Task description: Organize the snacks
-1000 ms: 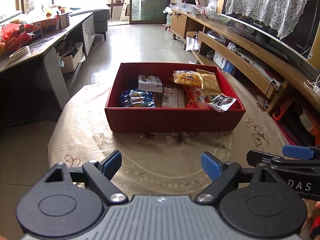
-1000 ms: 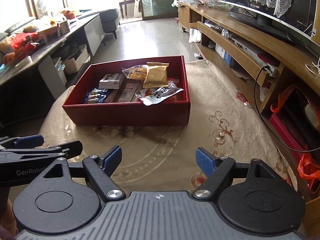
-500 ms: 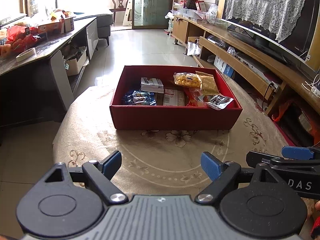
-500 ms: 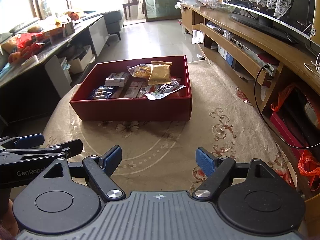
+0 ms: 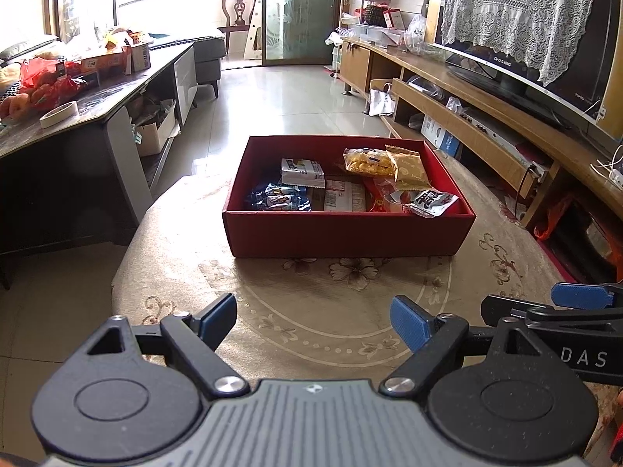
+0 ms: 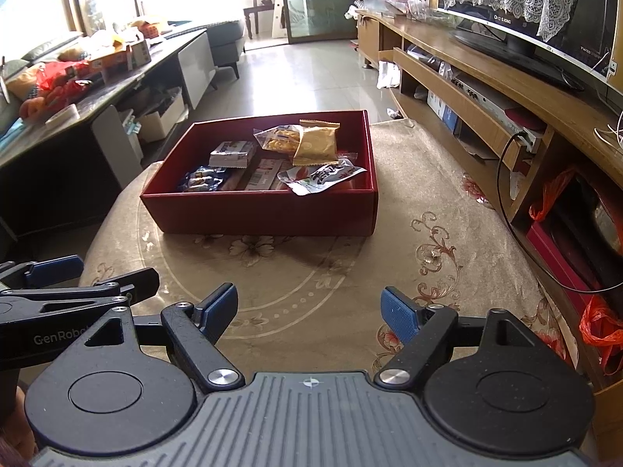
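I read "DAS" on the right gripper beside mine, and "GenRob" on the left gripper.

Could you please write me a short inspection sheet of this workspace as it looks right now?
Surface: round table under a beige flowered cloth.
Job's things: red box holding wrapped snacks, including a blue packet, a yellow packet and a white packet.
Clutter: nothing seen on the cloth outside the box.
Grippers: left gripper and right gripper both open, empty, short of the box.
Cables: black cable hanging by the shelf unit.
Surroundings: television, side table, chair.
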`<action>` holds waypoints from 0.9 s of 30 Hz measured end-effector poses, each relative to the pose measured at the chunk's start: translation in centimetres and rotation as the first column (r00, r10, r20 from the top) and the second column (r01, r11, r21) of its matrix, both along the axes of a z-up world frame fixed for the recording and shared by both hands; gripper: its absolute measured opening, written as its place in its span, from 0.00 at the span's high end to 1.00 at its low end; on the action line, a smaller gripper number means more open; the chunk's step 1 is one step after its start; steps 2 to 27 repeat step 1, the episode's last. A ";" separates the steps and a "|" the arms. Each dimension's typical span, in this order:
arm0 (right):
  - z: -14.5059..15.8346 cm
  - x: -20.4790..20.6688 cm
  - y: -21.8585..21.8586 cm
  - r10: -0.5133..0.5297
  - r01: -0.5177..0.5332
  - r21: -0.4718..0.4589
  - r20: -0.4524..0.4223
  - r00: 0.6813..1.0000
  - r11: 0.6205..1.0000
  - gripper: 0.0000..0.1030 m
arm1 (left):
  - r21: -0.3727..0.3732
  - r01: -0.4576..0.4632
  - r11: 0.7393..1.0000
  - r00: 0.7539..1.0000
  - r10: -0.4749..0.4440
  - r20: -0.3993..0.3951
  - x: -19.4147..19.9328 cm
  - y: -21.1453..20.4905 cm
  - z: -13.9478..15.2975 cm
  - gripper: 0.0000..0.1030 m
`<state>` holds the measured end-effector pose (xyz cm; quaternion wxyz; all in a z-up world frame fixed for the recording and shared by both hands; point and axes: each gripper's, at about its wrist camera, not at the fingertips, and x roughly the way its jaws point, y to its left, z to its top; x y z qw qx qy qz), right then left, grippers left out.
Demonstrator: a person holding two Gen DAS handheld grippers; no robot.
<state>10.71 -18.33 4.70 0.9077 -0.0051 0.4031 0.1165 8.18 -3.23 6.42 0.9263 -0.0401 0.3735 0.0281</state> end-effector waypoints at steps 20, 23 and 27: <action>0.0 0.0 0.0 0.001 -0.001 0.000 0.001 1.000 1.000 0.17 | 0.003 -0.001 1.000 1.000 0.001 0.002 -0.1 0.0 0.1 0.20; 0.0 0.0 0.0 0.001 -0.001 0.000 0.001 1.000 1.000 0.17 | 0.003 -0.001 1.000 1.000 0.001 0.002 -0.1 0.0 0.1 0.20; 0.0 0.0 0.0 0.001 -0.001 0.000 0.001 1.000 1.000 0.17 | 0.003 -0.001 1.000 1.000 0.001 0.002 -0.1 0.0 0.1 0.20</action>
